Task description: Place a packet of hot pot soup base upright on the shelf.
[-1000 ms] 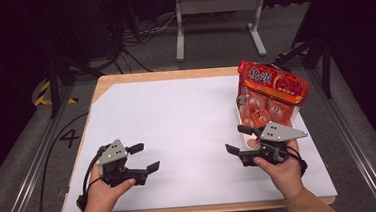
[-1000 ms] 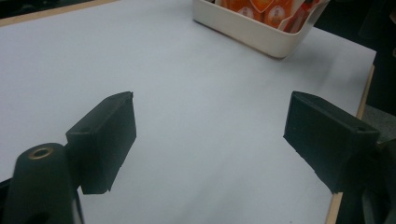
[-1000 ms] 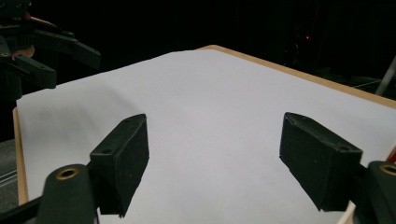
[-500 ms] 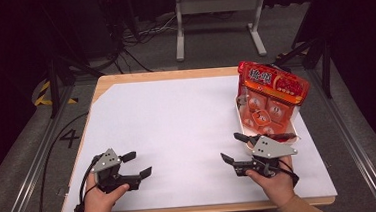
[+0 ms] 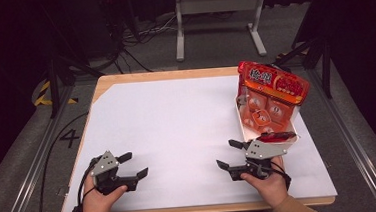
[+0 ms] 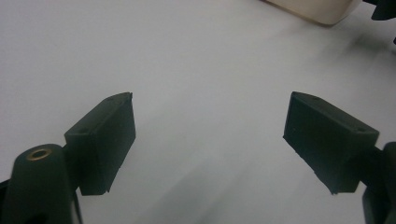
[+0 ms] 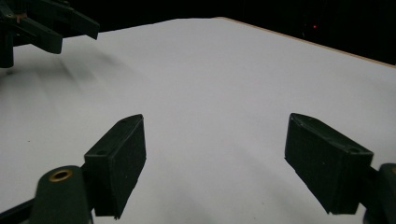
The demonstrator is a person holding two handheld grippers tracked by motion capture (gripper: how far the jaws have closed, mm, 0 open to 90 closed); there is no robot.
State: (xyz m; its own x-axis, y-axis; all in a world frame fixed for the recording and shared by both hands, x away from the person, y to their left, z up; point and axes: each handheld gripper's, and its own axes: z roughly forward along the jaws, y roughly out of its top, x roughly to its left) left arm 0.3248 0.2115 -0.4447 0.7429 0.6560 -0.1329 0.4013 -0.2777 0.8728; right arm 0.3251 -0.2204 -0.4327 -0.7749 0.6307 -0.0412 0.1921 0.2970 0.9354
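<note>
Left gripper [image 5: 135, 165]: black jaws wide apart, nothing between them, low over white sheet-covered wooden table [image 5: 177, 122], near its front edge. Right gripper [image 5: 230, 154]: jaws have just been opening, now wide apart, nothing between them, likewise low near front edge. Grippers well apart, jaws pointing toward each other. Red-orange printed snack bag [image 5: 271, 92] stands upright in white cardboard box [image 5: 241, 124], just beyond right gripper, far from left gripper.

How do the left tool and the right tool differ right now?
The left tool rests near the white table cover's left edge, far from the red snack bag; the right tool sits just in front of that bag. Both are open, empty, and angled toward each other.
</note>
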